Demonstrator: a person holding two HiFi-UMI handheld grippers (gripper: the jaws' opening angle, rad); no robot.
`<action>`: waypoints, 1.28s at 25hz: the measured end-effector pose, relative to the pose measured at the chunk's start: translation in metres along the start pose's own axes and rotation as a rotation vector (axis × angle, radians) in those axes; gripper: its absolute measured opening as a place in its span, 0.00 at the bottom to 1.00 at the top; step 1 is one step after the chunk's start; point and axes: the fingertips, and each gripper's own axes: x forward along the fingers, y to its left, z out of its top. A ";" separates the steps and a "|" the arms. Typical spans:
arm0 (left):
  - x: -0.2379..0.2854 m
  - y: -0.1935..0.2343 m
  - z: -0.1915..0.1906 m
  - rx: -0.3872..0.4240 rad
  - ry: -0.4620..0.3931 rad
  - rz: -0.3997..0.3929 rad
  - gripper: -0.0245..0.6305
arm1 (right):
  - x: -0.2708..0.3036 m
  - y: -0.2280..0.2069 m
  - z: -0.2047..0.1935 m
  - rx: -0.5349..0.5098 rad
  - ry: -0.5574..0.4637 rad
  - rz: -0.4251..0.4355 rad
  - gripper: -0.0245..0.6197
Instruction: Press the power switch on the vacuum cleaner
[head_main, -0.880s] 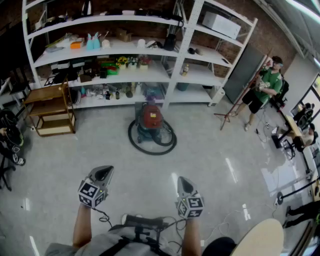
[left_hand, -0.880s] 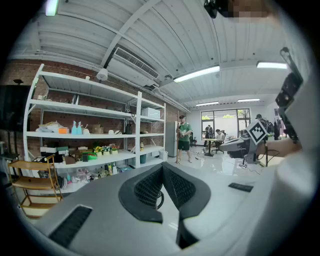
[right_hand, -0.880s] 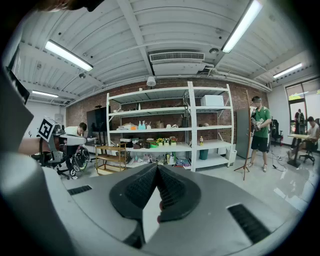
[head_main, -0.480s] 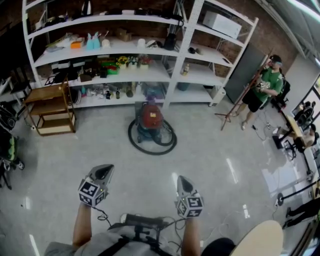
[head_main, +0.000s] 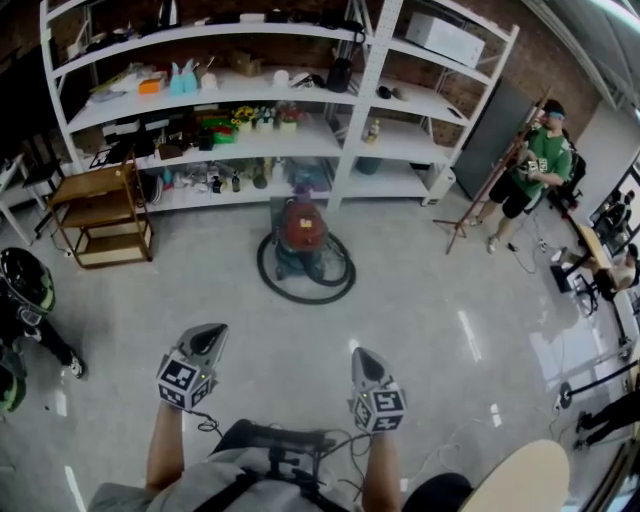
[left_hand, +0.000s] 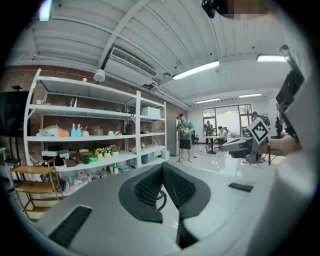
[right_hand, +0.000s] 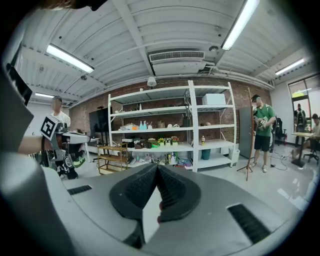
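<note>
The vacuum cleaner (head_main: 302, 230), a drum with a red top, stands on the floor in front of the shelves, its black hose (head_main: 305, 285) coiled around it. In the head view my left gripper (head_main: 208, 336) and right gripper (head_main: 365, 357) are held side by side well short of it, both pointing toward it. The left gripper (left_hand: 162, 167) has its ribbed pads meeting at the tips with nothing between them. The right gripper (right_hand: 157, 167) is shut the same way and holds nothing. The power switch is too small to make out.
White shelving (head_main: 250, 90) full of small items lines the back wall. A wooden cart (head_main: 95, 215) stands at the left. A person in a green shirt (head_main: 535, 165) stands by a tripod stand (head_main: 480, 195) at the right. Another person (head_main: 25, 295) is at the left edge. A round tabletop (head_main: 520, 480) sits bottom right.
A person in dark clothes with a green helmet has come into view at the left edge. Both grippers stay shut in about the same place.
</note>
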 end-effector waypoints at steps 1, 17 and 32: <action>0.001 -0.001 0.001 0.006 -0.001 0.002 0.05 | 0.000 -0.002 0.000 0.000 0.000 0.002 0.05; 0.074 0.031 0.003 0.012 0.001 -0.013 0.05 | 0.063 -0.034 0.007 0.012 0.003 -0.012 0.05; 0.182 0.136 0.039 0.000 0.017 -0.030 0.05 | 0.197 -0.064 0.067 0.007 0.023 -0.020 0.05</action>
